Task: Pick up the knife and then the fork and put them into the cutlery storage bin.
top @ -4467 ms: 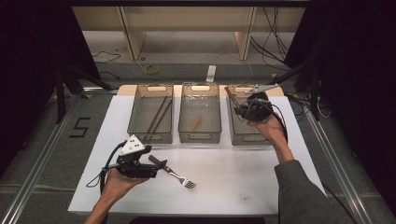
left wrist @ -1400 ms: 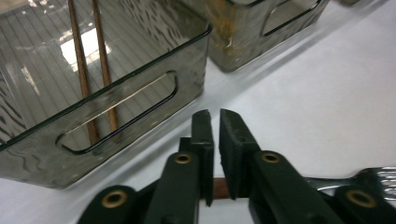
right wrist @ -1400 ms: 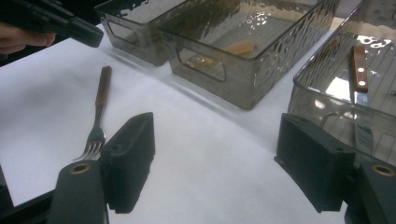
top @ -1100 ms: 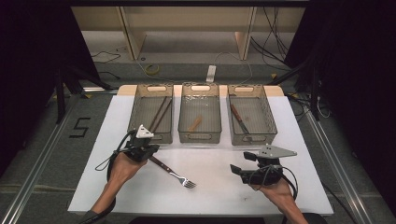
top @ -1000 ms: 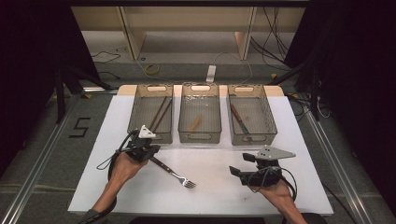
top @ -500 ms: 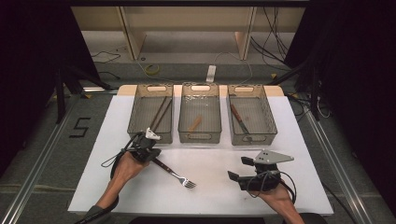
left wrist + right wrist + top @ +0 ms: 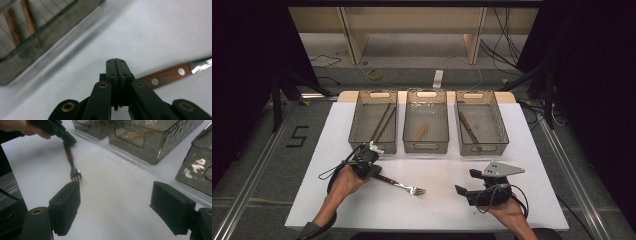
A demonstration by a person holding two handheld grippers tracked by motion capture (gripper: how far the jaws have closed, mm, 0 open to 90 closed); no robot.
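The fork (image 7: 401,184) lies flat on the white table (image 7: 442,212), its long axis slanting from tines up-left to the wooden handle, whose end sits just beside the closed, empty left gripper (image 7: 373,170); the wide-open, empty right gripper (image 7: 465,185) is farther off.

A black "5" (image 7: 298,136) marks the grey floor left of the table

Black jaws, brass pivots, trailing cables
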